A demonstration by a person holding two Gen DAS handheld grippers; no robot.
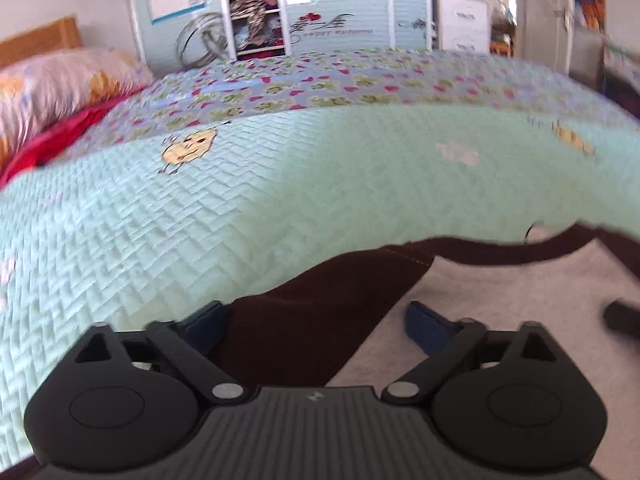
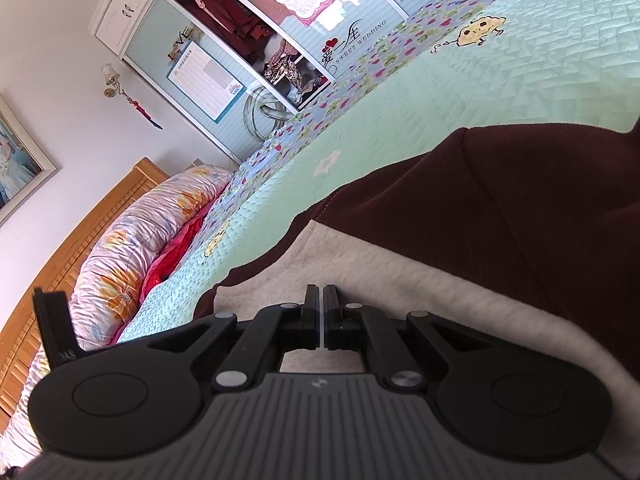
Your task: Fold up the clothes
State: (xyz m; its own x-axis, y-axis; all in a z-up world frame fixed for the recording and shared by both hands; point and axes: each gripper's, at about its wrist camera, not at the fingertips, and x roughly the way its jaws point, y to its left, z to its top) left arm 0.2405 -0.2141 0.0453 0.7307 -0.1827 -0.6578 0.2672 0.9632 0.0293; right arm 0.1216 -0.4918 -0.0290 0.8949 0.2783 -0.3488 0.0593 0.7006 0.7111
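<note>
A dark maroon garment (image 1: 304, 320) with a pale fleece lining (image 1: 500, 312) lay spread on the mint quilted bedspread (image 1: 200, 220), its turned-over edge running crosswise in front of both tools. The left gripper (image 1: 316, 324) hovered with its jaws spread wide, a maroon flap lying between the blue pads (image 1: 208, 324) but apparently untouched by them. The right gripper (image 2: 322, 300) sat with its jaws pressed together low over the lining; whether a thin fold was pinched between them could not be told. The left tool looked the nearer to the maroon corner, which lay just ahead of it and slightly to the left, so the next grasp seemed to fall to that hand
</note>
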